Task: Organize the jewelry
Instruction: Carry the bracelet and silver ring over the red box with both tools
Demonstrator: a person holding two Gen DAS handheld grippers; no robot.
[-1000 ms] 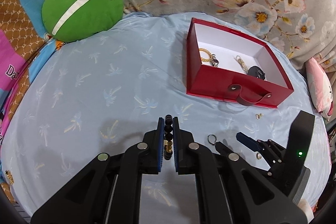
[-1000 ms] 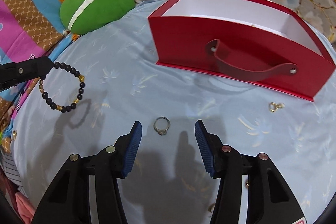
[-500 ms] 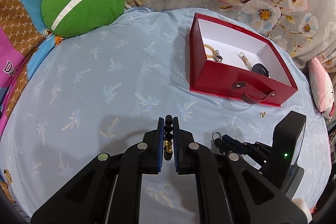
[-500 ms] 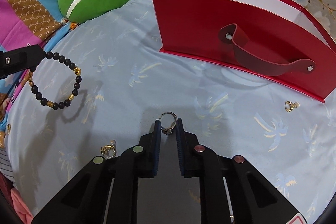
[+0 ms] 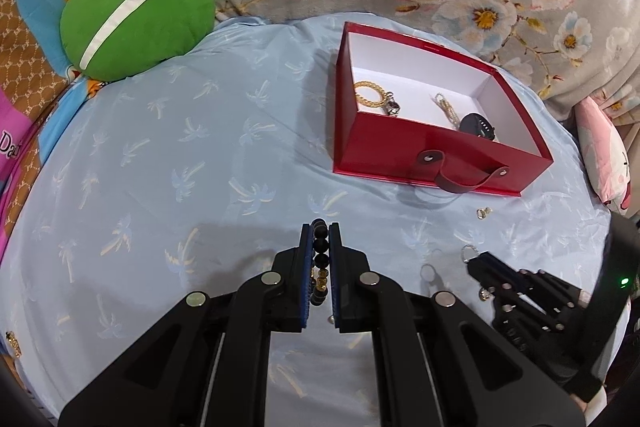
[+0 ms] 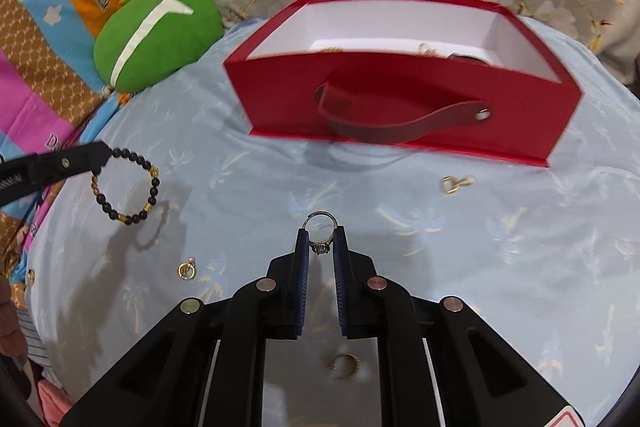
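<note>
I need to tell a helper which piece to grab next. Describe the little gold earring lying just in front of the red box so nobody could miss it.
Find the red box with the strap handle on the pale blue sheet. Just in front of its right end, on the bare sheet, lies a small gold earring. It lies alone and loose, unlike the silver ring pinched in the right tongs nearby.
</note>
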